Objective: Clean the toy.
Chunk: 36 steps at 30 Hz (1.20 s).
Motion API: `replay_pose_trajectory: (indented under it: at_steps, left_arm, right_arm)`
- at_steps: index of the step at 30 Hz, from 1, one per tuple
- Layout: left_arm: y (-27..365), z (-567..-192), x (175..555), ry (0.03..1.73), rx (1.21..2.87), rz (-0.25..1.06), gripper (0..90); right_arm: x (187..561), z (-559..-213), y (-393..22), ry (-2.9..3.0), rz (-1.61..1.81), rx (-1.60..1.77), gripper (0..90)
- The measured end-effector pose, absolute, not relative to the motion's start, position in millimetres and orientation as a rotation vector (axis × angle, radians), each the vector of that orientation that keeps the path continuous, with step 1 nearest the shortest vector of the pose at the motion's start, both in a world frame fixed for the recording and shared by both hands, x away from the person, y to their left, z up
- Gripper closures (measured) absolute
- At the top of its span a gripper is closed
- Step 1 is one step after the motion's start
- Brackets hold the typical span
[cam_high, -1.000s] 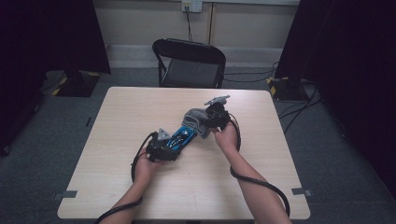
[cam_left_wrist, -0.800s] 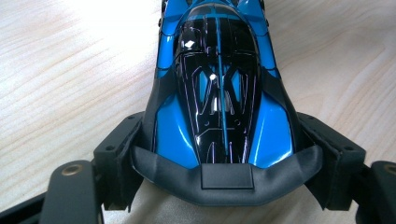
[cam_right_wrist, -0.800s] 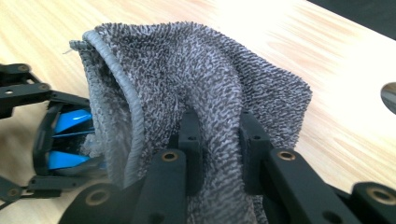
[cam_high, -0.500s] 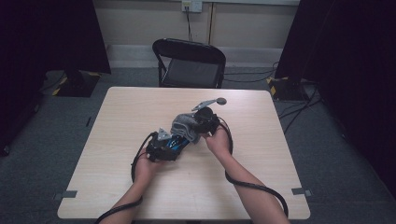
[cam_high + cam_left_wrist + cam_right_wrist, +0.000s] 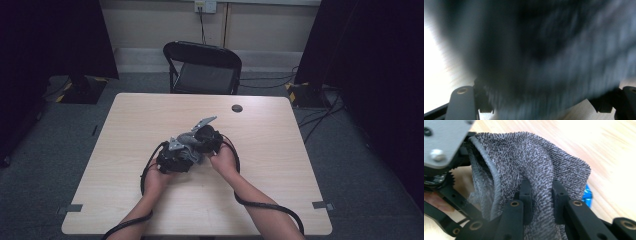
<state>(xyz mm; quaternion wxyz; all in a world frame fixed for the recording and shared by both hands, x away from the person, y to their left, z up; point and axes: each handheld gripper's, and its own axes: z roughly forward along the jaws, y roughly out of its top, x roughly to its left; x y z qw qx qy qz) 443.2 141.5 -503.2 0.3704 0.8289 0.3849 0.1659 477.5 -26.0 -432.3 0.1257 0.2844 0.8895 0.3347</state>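
Right gripper view shows my right hand-held gripper [image 5: 540, 195] pinching a grey towel [image 5: 534, 162] at frame centre; my left hand-held gripper [image 5: 544, 105] straddles it blurrily, jaws wide, on the desk [image 5: 280, 145].

Grey cloths [image 5: 531, 167]: one
Grippers: two, left gripper [image 5: 172, 157], right gripper [image 5: 205, 137]
Chairs [image 5: 202, 67]: one
Tables [image 5: 280, 150]: one

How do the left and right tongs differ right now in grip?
The right tongs are pinched nearly shut on a fold of the grey towel; the left tongs stand wide, around a bulky blurred bundle. The right gripper view is sharp, the left gripper view blurred. Both meet mid-table.
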Motion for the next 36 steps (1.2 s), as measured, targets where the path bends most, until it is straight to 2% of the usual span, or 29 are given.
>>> replay_pose_trajectory:
  at_steps: [9, 36]
  left_arm:
    - [141, -504, 443, 0.992, 2.119, 0.426, 24.4]
    - [141, -503, 443, 0.99, 2.125, 0.425, 24.5]
  right_arm:
    - [470, -451, -4, 2.645, 0.938, 0.776, 75.4]
    - [479, -451, -9, 2.599, 0.927, 0.792, 75.3]
